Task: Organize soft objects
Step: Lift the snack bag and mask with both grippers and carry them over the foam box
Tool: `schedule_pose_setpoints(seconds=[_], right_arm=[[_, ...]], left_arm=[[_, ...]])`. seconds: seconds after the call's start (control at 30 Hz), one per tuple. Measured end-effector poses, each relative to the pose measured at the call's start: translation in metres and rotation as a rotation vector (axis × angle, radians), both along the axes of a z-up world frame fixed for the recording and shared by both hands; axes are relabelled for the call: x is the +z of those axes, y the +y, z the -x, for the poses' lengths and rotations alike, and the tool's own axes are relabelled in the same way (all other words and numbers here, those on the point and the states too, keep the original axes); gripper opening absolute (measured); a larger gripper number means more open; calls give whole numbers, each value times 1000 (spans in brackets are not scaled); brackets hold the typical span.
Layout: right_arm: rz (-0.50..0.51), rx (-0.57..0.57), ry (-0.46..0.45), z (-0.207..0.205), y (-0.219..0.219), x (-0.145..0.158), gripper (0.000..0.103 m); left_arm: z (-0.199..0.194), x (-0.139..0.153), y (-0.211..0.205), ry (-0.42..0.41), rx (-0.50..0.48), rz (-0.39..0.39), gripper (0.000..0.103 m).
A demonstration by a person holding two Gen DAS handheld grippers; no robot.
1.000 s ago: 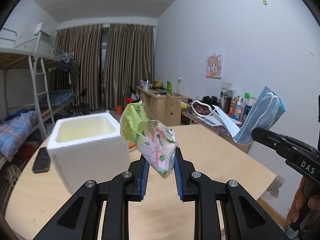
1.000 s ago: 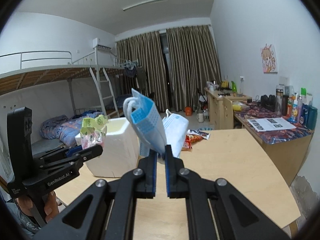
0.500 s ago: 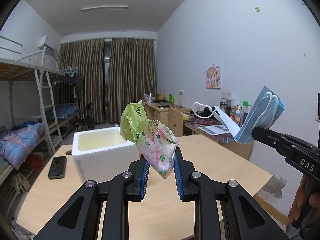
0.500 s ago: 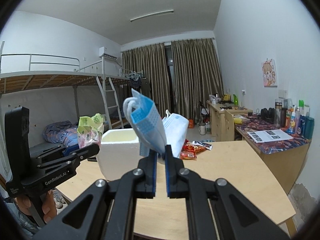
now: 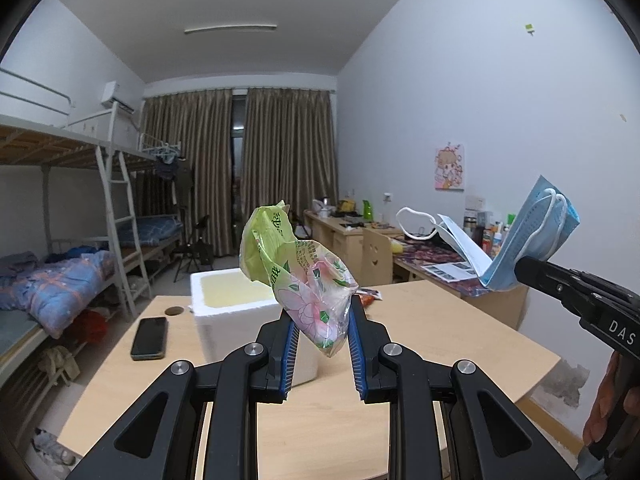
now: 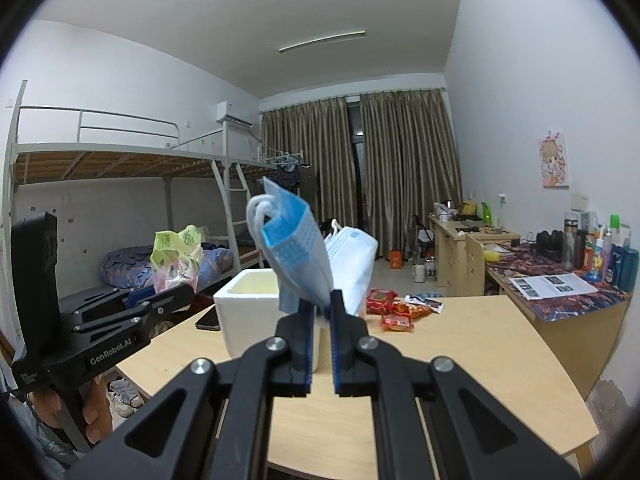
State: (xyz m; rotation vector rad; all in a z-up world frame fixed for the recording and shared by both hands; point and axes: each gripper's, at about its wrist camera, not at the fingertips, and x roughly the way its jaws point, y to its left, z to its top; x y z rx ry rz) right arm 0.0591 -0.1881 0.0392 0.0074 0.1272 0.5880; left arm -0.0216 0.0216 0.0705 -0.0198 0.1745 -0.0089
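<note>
Held above a pale wooden worktop, the left gripper clamps the lower end of a crumpled green-and-pink floral plastic packet, whose long axis rises up and to the left from the blue pads. Behind it an open white foam box stands beside a black phone lying flat. The right gripper pinches the bottom edges of folded blue and white face masks, which stand nearly upright, ear loops at the top.
</note>
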Motion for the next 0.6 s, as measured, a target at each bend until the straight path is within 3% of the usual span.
schedule_pose_setpoints(seconds=[0.6], right_arm=[[16, 128, 18, -36, 42, -1, 10]], left_arm=[[-13, 1, 37, 29, 116, 19, 25]])
